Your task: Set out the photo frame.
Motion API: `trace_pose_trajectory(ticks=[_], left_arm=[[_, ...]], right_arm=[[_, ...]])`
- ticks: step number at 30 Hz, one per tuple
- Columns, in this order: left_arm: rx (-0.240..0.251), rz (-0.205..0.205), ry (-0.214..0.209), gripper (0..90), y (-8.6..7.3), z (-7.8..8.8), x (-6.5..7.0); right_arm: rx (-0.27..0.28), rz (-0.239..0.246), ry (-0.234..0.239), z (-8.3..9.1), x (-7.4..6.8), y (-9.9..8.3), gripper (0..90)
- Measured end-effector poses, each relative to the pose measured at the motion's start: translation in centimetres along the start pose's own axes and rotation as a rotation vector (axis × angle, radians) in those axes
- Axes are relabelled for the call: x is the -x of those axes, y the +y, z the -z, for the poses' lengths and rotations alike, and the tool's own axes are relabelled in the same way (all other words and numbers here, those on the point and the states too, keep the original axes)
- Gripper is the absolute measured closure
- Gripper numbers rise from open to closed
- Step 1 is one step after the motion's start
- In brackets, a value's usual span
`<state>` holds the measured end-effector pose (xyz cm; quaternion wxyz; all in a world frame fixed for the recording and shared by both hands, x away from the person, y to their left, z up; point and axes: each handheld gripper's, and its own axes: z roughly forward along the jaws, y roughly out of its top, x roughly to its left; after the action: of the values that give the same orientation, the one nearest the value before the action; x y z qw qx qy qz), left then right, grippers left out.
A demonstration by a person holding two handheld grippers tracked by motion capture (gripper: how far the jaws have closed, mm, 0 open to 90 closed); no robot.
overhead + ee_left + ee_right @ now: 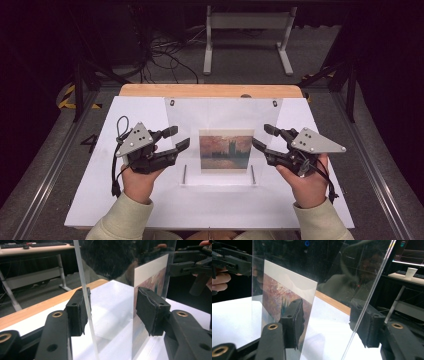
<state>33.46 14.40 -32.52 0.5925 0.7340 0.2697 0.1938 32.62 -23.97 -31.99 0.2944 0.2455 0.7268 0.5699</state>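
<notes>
Clear acrylic stand (220, 112) with a painting card (225, 151) sits mid-desk (100, 200) in the high view, left gripper (179, 138) and right gripper (260, 137) flanking it, hands level. In the left gripper view, the pads straddle the panel edge, apart. The right gripper view shows the same.

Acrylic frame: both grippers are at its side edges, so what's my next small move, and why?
Probably draw both grippers straight back. The left gripper and right gripper stand open astride the edges of the acrylic frame, pads not pressing, and the frame stands upright on the table.
</notes>
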Motion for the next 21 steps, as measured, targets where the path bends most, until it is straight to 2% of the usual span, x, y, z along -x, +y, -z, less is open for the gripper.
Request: trace_pose_trajectory(ticks=[5, 11, 21], left_arm=[[-0.002, 0.018, 0.02, 36.0, -0.1, 0.3, -0.4], [-0.023, 0.009, 0.04, 28.9, -0.2, 1.1, -0.6], [-0.049, 0.0, 0.068, 23.8, -1.3, 3.2, -1.3]], right_arm=[[0.003, -0.015, 0.0, 0.2, 0.2, 0.0, 36.8], [0.014, -0.016, -0.01, 1.1, 0.6, 0.1, 31.1], [-0.02, -0.028, -0.047, 3.3, 1.7, -0.3, 29.2]])
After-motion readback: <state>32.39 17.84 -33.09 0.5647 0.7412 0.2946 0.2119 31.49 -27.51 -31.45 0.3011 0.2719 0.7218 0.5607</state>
